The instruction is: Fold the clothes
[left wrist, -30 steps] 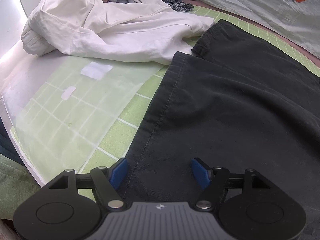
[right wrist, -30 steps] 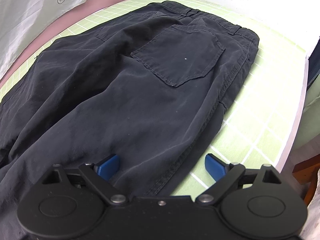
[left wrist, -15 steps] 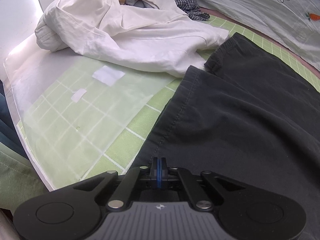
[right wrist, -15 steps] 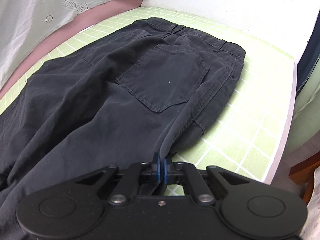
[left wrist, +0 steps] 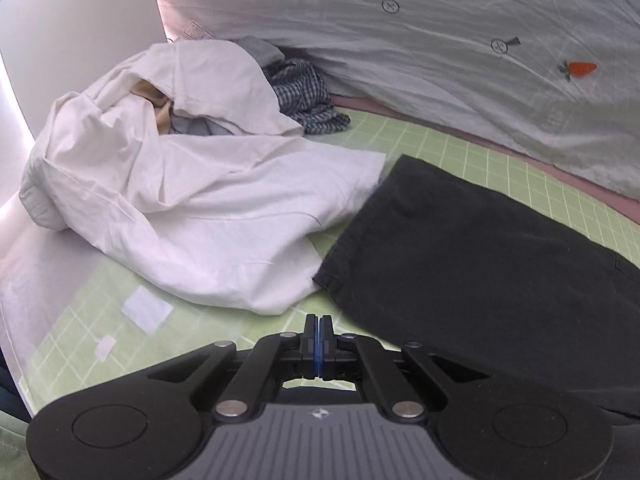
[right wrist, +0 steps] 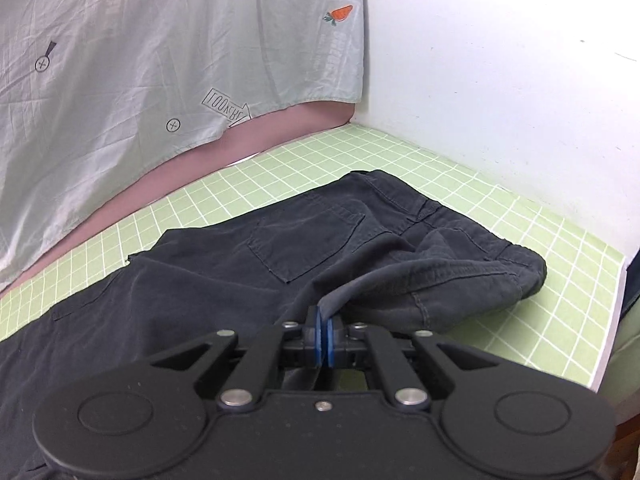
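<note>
Black trousers (right wrist: 200,280) lie on a green grid mat (right wrist: 500,220), back pocket up, waistband at the far right. My right gripper (right wrist: 323,320) is shut on the near side edge of the trousers and lifts it, so the cloth bunches near the waist. In the left wrist view the trouser leg (left wrist: 480,248) lies flat with its hem toward the white pile. My left gripper (left wrist: 318,330) is shut, raised near the leg's near edge; the cloth passes under it, and whether any is pinched between the pads is hidden.
A crumpled white garment (left wrist: 192,200) lies left of the leg hem, with a checked cloth (left wrist: 308,96) behind it. A pale printed sheet (left wrist: 440,60) hangs along the back. White walls (right wrist: 500,60) bound the mat (left wrist: 460,152) at right and left.
Both grippers closed from open, then rose and tilted up. The right one lifted the trouser edge, folding the waist area inward. The left view now looks further across the pile.
</note>
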`<state>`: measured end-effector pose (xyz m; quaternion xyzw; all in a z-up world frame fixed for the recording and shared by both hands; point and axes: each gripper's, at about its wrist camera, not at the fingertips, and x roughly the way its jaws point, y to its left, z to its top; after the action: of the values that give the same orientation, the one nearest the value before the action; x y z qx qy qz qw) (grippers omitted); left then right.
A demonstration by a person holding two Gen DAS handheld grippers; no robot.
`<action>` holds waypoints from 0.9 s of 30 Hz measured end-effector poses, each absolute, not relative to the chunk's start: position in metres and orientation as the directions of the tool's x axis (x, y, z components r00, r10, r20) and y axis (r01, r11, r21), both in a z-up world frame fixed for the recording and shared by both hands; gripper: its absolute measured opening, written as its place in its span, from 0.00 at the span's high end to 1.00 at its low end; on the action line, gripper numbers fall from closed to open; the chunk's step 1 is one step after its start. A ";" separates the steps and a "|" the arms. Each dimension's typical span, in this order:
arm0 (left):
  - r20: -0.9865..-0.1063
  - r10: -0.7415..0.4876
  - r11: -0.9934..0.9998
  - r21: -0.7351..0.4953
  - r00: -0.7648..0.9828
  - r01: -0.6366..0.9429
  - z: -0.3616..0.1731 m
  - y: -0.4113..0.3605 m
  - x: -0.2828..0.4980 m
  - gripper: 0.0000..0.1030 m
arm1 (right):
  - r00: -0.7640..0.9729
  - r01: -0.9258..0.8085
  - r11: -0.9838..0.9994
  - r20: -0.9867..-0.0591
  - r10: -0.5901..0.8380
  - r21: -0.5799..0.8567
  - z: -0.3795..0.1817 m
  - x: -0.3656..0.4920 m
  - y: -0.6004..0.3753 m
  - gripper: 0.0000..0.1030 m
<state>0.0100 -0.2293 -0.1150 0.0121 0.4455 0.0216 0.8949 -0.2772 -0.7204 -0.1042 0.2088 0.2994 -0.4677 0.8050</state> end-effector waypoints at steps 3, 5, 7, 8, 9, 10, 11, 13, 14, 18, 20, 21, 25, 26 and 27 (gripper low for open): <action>-0.829 0.060 0.998 0.044 0.557 -0.041 -0.134 -0.229 0.001 0.90 | 0.360 0.878 0.478 -0.704 -0.613 0.033 -0.113 -0.270 -0.726 0.97; -0.840 0.059 0.998 0.044 0.540 -0.039 -0.143 -0.226 -0.007 0.76 | 0.351 0.879 0.475 -0.714 -0.606 0.028 -0.118 -0.271 -0.728 0.97; -0.847 0.058 0.998 0.045 0.528 -0.036 -0.149 -0.220 -0.015 0.69 | 0.343 0.880 0.475 -0.721 -0.602 0.022 -0.120 -0.273 -0.728 0.97; -0.850 0.058 0.998 0.047 0.523 -0.035 -0.151 -0.217 -0.020 0.65 | 0.340 0.879 0.476 -0.723 -0.602 0.017 -0.122 -0.274 -0.728 0.97; -0.853 0.060 0.998 0.051 0.519 -0.032 -0.154 -0.213 -0.024 0.61 | 0.337 0.879 0.477 -0.724 -0.602 0.012 -0.123 -0.275 -0.727 0.97; -0.855 0.062 0.998 0.054 0.515 -0.030 -0.156 -0.210 -0.029 0.60 | 0.334 0.878 0.479 -0.724 -0.604 0.006 -0.124 -0.275 -0.726 0.97; -0.858 0.062 0.998 0.054 0.511 -0.030 -0.159 -0.206 -0.033 0.59 | 0.329 0.877 0.480 -0.724 -0.606 -0.002 -0.125 -0.275 -0.725 0.96; -0.864 0.055 0.998 0.042 0.501 -0.037 -0.163 -0.199 -0.038 0.57 | 0.323 0.878 0.479 -0.726 -0.607 -0.010 -0.128 -0.276 -0.722 0.96; -0.867 0.047 0.999 0.030 0.497 -0.041 -0.165 -0.195 -0.040 0.55 | 0.319 0.879 0.477 -0.728 -0.607 -0.013 -0.129 -0.276 -0.721 0.96; -0.869 0.030 0.999 0.007 0.495 -0.048 -0.169 -0.188 -0.043 0.50 | 0.314 0.881 0.473 -0.730 -0.606 -0.013 -0.130 -0.281 -0.718 0.96; -0.865 0.024 0.999 0.004 0.502 -0.041 -0.168 -0.186 -0.044 0.48 | 0.315 0.884 0.468 -0.733 -0.603 -0.005 -0.131 -0.285 -0.716 0.96; -0.863 0.021 0.999 0.002 0.505 -0.038 -0.167 -0.186 -0.044 0.46 | 0.315 0.886 0.465 -0.734 -0.602 -0.001 -0.131 -0.287 -0.715 0.96; -0.856 0.012 0.999 -0.006 0.518 -0.033 -0.166 -0.182 -0.042 0.40 | 0.318 0.892 0.451 -0.737 -0.596 0.019 -0.132 -0.294 -0.712 0.96; -0.853 0.011 0.999 -0.007 0.521 -0.032 -0.166 -0.180 -0.041 0.40 | 0.318 0.893 0.449 -0.738 -0.595 0.022 -0.133 -0.296 -0.711 0.96; -0.851 0.010 0.999 -0.008 0.525 -0.032 -0.166 -0.178 -0.039 0.40 | 0.318 0.894 0.448 -0.739 -0.594 0.024 -0.133 -0.297 -0.710 0.96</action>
<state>-0.0392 -0.1782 -0.1660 -0.0112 0.4873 0.0118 0.8731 -0.2971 -0.7105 -0.1334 0.2217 0.3380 -0.4761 0.7810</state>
